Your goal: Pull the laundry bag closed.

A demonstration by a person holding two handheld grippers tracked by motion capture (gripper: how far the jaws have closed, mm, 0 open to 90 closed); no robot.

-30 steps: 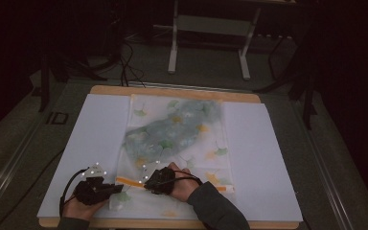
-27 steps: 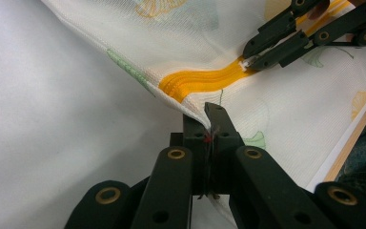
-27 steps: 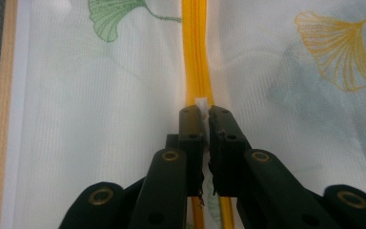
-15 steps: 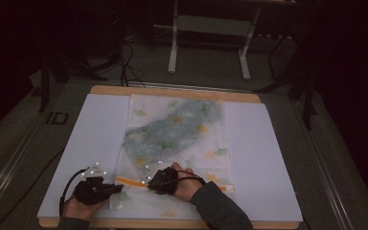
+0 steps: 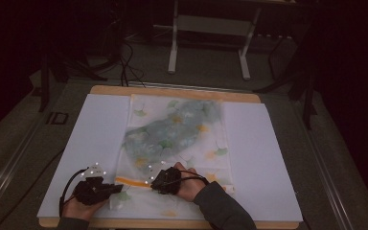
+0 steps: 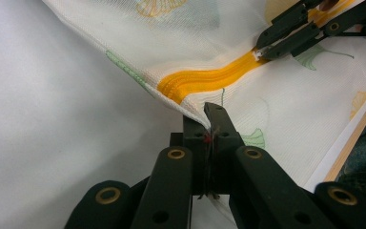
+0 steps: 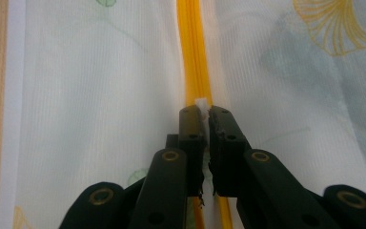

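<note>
Work in hand: zipping a mesh laundry bag — white netting printed with ginkgo leaves, lying flat on the white sheet that covers the wooden table.

Bag's place: middle of the sheet, its length running from 12 o'clock toward 6 o'clock in the high view; a grey-green bundle of cloth shows through the netting.

Orange zipper: crosses the bag near its 6 o'clock end, running from about 9 o'clock to 3 o'clock between the two hands.

Left gripper: clenched on the bag's corner just beside the end of the zipper. The netting is pulled into a taut ridge there, so this grip likely serves as an anchor to keep the track straight.

Right gripper: jaws pinched together on a small white tab, the zipper pull, with the orange track running straight ahead toward 12 o'clock in its own view. In the left gripper view it shows at 1 o'clock, tips on the zipper.

Why held so: one end fixed, the other on the pull — opposing tension would let the slider travel without bunching the thin mesh.

Writing: a dark marking on the floor at 9 o'clock of the table, too dim to read; no brand or label legible on the bag.
</note>
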